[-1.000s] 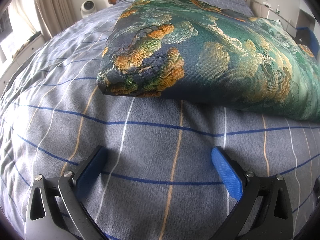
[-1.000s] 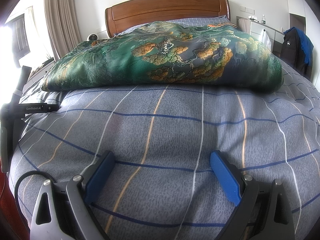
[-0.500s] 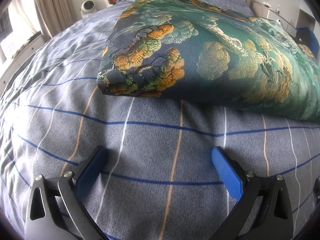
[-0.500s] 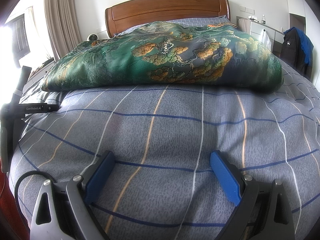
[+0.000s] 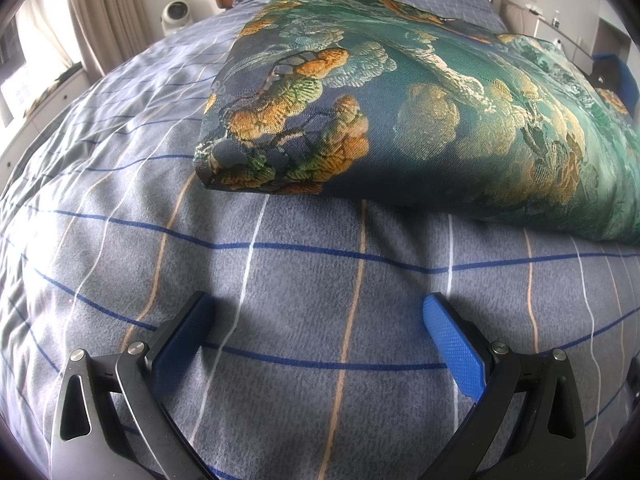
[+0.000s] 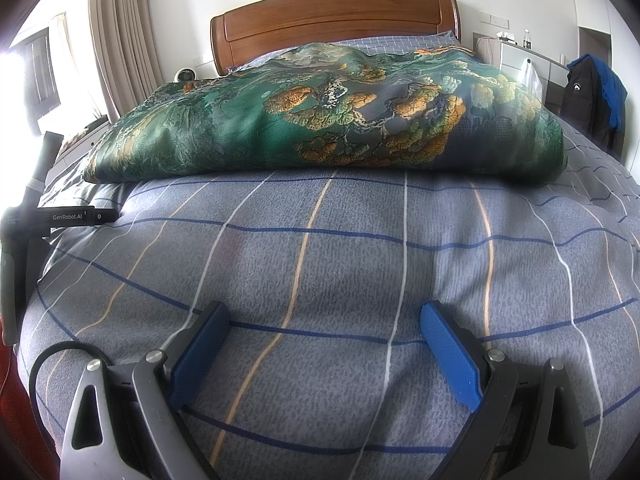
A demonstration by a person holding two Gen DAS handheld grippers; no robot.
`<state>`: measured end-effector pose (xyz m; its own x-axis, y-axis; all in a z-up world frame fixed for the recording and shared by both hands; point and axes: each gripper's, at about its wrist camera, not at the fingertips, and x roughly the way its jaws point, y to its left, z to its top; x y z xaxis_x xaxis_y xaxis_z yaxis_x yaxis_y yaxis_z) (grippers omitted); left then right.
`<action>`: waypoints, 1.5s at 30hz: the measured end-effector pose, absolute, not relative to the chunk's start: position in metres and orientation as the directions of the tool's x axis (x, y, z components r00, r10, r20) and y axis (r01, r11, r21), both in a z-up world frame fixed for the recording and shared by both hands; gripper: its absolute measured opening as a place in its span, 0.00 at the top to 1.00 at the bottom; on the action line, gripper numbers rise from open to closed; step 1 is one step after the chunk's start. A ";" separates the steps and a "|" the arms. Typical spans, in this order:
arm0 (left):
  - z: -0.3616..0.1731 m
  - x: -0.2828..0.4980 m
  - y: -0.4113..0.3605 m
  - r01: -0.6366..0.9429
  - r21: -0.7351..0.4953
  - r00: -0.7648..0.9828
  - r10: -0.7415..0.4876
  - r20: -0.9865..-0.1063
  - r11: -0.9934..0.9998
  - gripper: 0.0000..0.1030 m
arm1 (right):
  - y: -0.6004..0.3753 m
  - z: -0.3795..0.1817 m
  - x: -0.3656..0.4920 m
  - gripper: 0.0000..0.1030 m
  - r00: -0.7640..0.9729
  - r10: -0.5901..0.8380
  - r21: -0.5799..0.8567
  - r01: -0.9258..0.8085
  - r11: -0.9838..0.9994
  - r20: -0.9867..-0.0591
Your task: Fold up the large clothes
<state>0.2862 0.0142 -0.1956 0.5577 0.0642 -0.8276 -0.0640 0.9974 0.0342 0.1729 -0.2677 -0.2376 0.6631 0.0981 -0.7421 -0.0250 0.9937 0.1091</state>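
Note:
A large green brocade garment with orange and gold flower patterns lies folded in a thick slab on the grey checked bedcover. Its near left corner points toward my left gripper, which rests low over the bedcover, open and empty, a short way in front of the fold. In the right wrist view the same garment stretches across the bed, its rounded right end at the far right. My right gripper is open too, nothing between its blue pads, well short of the garment's near edge.
A wooden headboard stands behind the bed. Curtains hang at the left. The other gripper's black handle shows at the left edge. A dark jacket hangs at the right, beside a white cabinet.

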 end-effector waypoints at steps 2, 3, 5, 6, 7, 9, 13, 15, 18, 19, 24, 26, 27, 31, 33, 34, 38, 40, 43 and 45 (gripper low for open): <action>-0.195 0.287 0.014 -0.064 0.034 0.558 0.064 -0.828 0.997 0.00 | -0.268 -0.238 0.173 0.07 0.663 0.098 0.109 -0.025 0.994 -0.742; -0.195 0.288 0.013 -0.064 0.034 0.558 0.064 -0.828 0.997 0.00 | -0.268 -0.238 0.173 0.07 0.663 0.098 0.109 -0.025 0.994 -0.742; -0.195 0.287 0.014 -0.064 0.034 0.558 0.064 -0.828 0.997 0.00 | -0.268 -0.238 0.173 0.07 0.663 0.098 0.109 -0.025 0.994 -0.742; -0.195 0.287 0.014 -0.064 0.034 0.558 0.064 -0.828 0.997 0.00 | -0.268 -0.238 0.173 0.07 0.663 0.098 0.109 -0.025 0.994 -0.742; -0.195 0.286 0.014 -0.064 0.034 0.558 0.064 -0.828 0.997 0.00 | -0.268 -0.237 0.173 0.07 0.663 0.098 0.108 -0.025 0.994 -0.742; -0.195 0.286 0.014 -0.064 0.034 0.558 0.064 -0.828 0.997 0.00 | -0.268 -0.237 0.173 0.07 0.664 0.098 0.109 -0.025 0.994 -0.742; -0.196 0.286 0.014 -0.064 0.034 0.558 0.064 -0.828 0.997 0.00 | -0.268 -0.237 0.173 0.07 0.664 0.098 0.109 -0.025 0.994 -0.742; -0.195 0.286 0.014 -0.064 0.034 0.558 0.064 -0.828 0.997 0.00 | -0.268 -0.237 0.173 0.07 0.664 0.098 0.109 -0.025 0.994 -0.741; -0.196 0.285 0.015 -0.064 0.035 0.558 0.064 -0.827 0.997 0.00 | -0.268 -0.237 0.173 0.07 0.664 0.098 0.109 -0.025 0.994 -0.741; -0.196 0.285 0.015 -0.064 0.035 0.558 0.064 -0.827 0.997 0.00 | -0.268 -0.237 0.173 0.07 0.664 0.098 0.109 -0.025 0.994 -0.741; -0.196 0.285 0.015 -0.064 0.034 0.558 0.064 -0.827 0.997 0.00 | -0.268 -0.238 0.174 0.07 0.664 0.098 0.109 -0.025 0.994 -0.741; -0.196 0.285 0.015 -0.064 0.034 0.558 0.064 -0.827 0.997 0.00 | -0.268 -0.238 0.174 0.07 0.664 0.098 0.109 -0.025 0.994 -0.741; -0.195 0.286 0.014 -0.064 0.034 0.558 0.064 -0.827 0.997 0.00 | -0.268 -0.238 0.174 0.07 0.664 0.098 0.109 -0.025 0.994 -0.741; -0.196 0.285 0.015 -0.064 0.034 0.558 0.064 -0.827 0.997 0.00 | -0.268 -0.238 0.174 0.07 0.664 0.098 0.109 -0.025 0.994 -0.741; -0.196 0.285 0.015 -0.064 0.034 0.558 0.064 -0.827 0.997 0.00 | -0.268 -0.238 0.174 0.07 0.664 0.098 0.109 -0.025 0.994 -0.741; -0.196 0.285 0.015 -0.064 0.034 0.558 0.064 -0.827 0.997 0.00 | -0.268 -0.238 0.174 0.07 0.664 0.098 0.109 -0.025 0.994 -0.741; -0.196 0.285 0.015 -0.064 0.035 0.558 0.064 -0.827 0.997 0.00 | -0.268 -0.238 0.174 0.07 0.665 0.098 0.109 -0.025 0.994 -0.741; -0.196 0.286 0.014 -0.064 0.034 0.558 0.064 -0.827 0.997 0.00 | -0.268 -0.238 0.174 0.07 0.664 0.099 0.110 -0.025 0.994 -0.741; -0.195 0.287 0.014 -0.064 0.035 0.558 0.064 -0.827 0.997 0.00 | -0.268 -0.237 0.174 0.07 0.664 0.101 0.111 -0.027 0.993 -0.741; -0.195 0.287 0.014 -0.064 0.034 0.558 0.064 -0.827 0.997 0.00 | -0.267 -0.237 0.174 0.07 0.665 0.101 0.111 -0.027 0.993 -0.740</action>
